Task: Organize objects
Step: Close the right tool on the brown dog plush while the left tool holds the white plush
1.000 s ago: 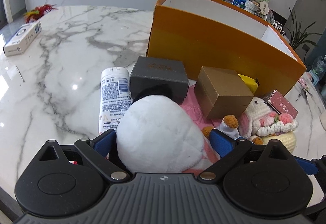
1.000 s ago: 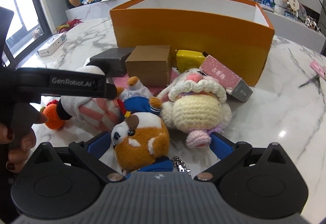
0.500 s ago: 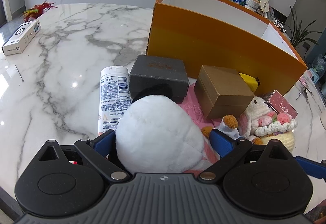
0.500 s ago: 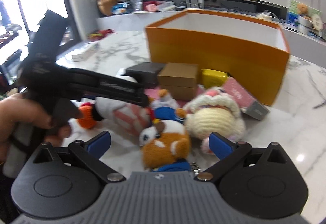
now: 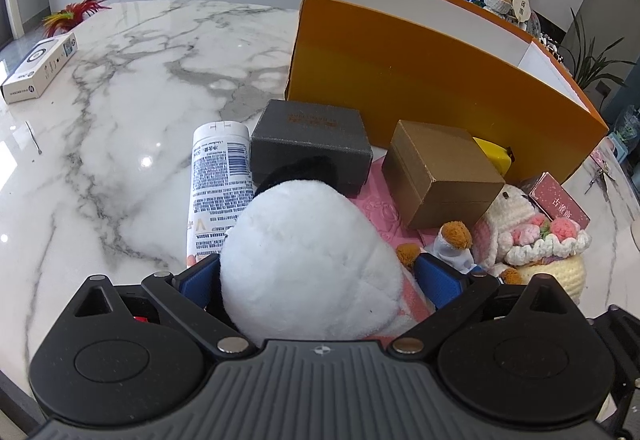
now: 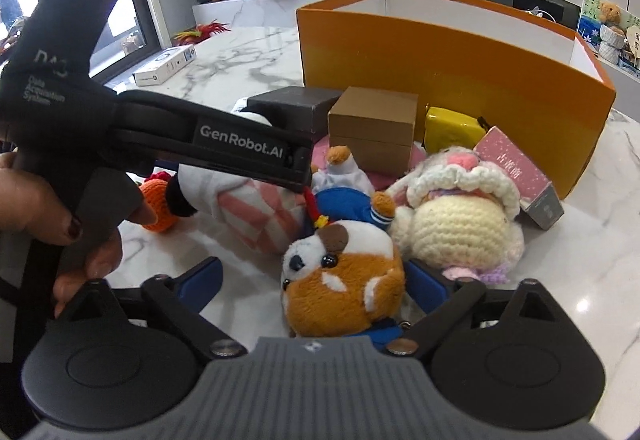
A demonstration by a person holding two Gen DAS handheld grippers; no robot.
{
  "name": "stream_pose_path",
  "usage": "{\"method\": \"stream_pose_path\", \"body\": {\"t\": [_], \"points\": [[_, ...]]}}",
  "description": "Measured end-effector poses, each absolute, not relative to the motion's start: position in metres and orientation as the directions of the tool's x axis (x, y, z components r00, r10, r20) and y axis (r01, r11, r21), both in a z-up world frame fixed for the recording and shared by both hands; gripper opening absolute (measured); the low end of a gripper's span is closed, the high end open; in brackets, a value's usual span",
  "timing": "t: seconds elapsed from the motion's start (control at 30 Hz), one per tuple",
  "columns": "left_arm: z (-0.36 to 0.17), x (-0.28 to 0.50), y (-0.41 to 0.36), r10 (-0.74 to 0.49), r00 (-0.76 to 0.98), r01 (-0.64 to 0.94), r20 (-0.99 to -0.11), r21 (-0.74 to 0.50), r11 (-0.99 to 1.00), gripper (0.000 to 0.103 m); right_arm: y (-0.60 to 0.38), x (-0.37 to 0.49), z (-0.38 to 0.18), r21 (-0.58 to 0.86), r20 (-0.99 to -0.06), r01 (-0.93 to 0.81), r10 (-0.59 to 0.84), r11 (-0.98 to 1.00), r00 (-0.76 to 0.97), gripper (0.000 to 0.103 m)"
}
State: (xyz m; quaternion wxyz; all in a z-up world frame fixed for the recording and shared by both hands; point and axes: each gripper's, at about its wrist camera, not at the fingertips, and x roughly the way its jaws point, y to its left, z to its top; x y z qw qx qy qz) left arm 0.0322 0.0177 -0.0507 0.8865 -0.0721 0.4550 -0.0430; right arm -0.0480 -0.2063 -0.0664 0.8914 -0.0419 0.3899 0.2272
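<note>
My left gripper (image 5: 318, 274) has its fingers on both sides of a white plush penguin (image 5: 308, 260); whether they press it I cannot tell. The same plush, with pink stripes, shows in the right wrist view (image 6: 248, 199). My right gripper (image 6: 314, 282) is open, with a brown-and-white guinea pig plush (image 6: 344, 280) lying between its fingers toward the right one. An open orange box (image 5: 440, 75) stands behind the pile, also in the right wrist view (image 6: 452, 55). A crocheted cream doll (image 6: 460, 215) lies right of the guinea pig.
In front of the orange box lie a dark grey box (image 5: 312, 143), a brown box (image 5: 440, 171), a yellow item (image 6: 452, 123), a pink box (image 6: 520, 171) and a white tube (image 5: 218, 175). A white carton (image 5: 40, 67) lies far left on the marble table (image 5: 120, 111).
The right gripper rose and pulled back, then came close over the guinea pig plush again. The left gripper stays around the white plush and barely moves.
</note>
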Motion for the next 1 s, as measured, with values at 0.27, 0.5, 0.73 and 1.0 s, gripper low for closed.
{"method": "stream_pose_path", "body": {"t": [0.27,0.5,0.73,1.0], "points": [[-0.0549,0.0332,0.0156,-0.149,0.586,0.025,-0.797,-0.167,0.986,0.103,-0.2032,-0.0464,-0.0682,0.086,-0.73,-0.417,0.342,0.905,0.592,0.085],[-0.0548,0.0349,0.0152,-0.151,0.584,0.027,-0.797,-0.167,0.986,0.103,-0.2054,-0.046,-0.0686,0.052,-0.738,-0.399,0.305,0.915,0.603,0.065],[-0.0549,0.034,0.0146,-0.151,0.589,0.034,-0.794,-0.163,0.986,0.103,-0.2034,-0.047,-0.0692,0.038,-0.737,-0.399,0.296,0.916,0.608,0.064],[-0.0531,0.0322,0.0143,-0.151,0.593,0.038,-0.791,-0.16,0.986,0.103,-0.2074,-0.0406,-0.0737,0.05,-0.731,-0.404,0.309,0.914,0.609,0.061]]}}
